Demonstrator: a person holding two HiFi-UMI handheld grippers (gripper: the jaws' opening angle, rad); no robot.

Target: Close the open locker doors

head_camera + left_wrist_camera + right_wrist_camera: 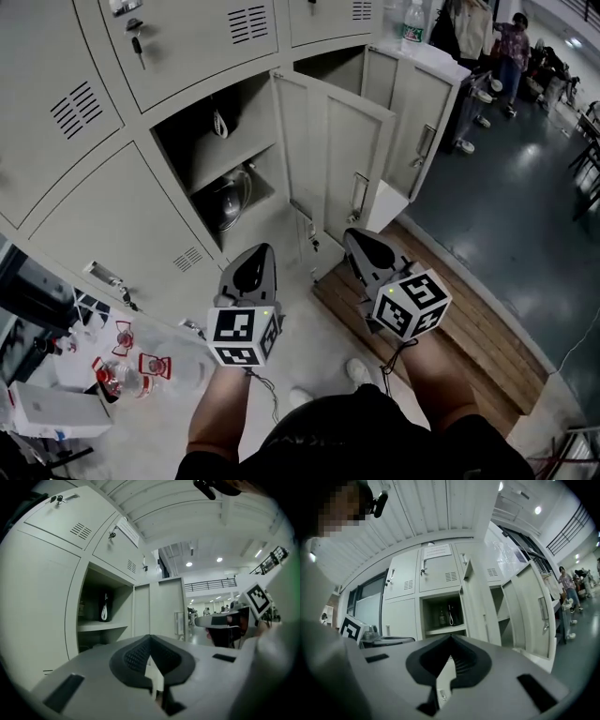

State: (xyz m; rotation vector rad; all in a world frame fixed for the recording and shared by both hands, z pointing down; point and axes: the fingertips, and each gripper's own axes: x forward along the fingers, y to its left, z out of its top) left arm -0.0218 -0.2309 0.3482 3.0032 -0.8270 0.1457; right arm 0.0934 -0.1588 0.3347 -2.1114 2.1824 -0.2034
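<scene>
Grippers short of lockers, no door closed yet
Left gripper (255, 264) and right gripper (367, 248) jaws pinched together, empty; near door (333, 159) and far door (427, 127) both open

Near door (333, 155): swung out from the lockers, edge outward, chief obstacle. Left of it: open bay (211, 155), mouth clear, with a shelf and dark items inside. Right of it: far door (427, 122), also swung out, with a narrow gap between the two doors leading to a second bay (330, 67). In front of it: bare floor (309, 323). Front right: low wooden platform (469, 328). Far left: bottles (122, 370).
</scene>
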